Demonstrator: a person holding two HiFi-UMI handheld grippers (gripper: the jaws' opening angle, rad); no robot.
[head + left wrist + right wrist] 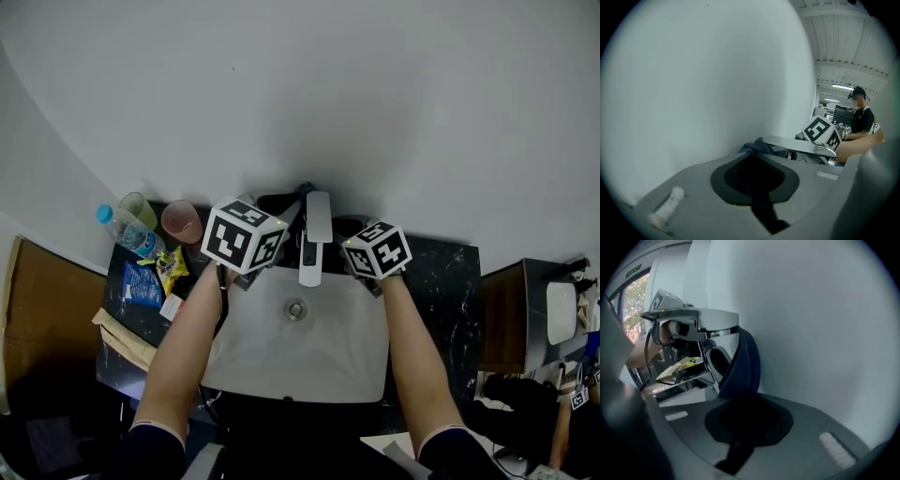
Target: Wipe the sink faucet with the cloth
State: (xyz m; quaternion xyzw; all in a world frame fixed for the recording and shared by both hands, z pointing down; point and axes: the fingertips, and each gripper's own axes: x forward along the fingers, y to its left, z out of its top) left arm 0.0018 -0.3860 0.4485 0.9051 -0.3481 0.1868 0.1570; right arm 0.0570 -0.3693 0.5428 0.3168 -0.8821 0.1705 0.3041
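A chrome faucet [315, 236] stands at the back of the white sink [328, 352]. A dark blue cloth [305, 190] runs behind the faucet, close to the wall. My left gripper [274, 225] is left of the faucet and shut on one end of the cloth [754, 147], with the faucet lever [801, 146] just beyond. My right gripper [354, 236] is right of the faucet and shut on the other end. In the right gripper view the cloth [743, 365] rises from the jaws [740, 401] to behind the faucet [696, 318]. Both marker cubes hide the fingertips in the head view.
A black countertop [442, 281] surrounds the sink. On its left stand a water bottle [127, 230], two cups [182, 221] and snack packets [156, 272]. The white wall is right behind the faucet. A person [860, 117] stands far off in the left gripper view.
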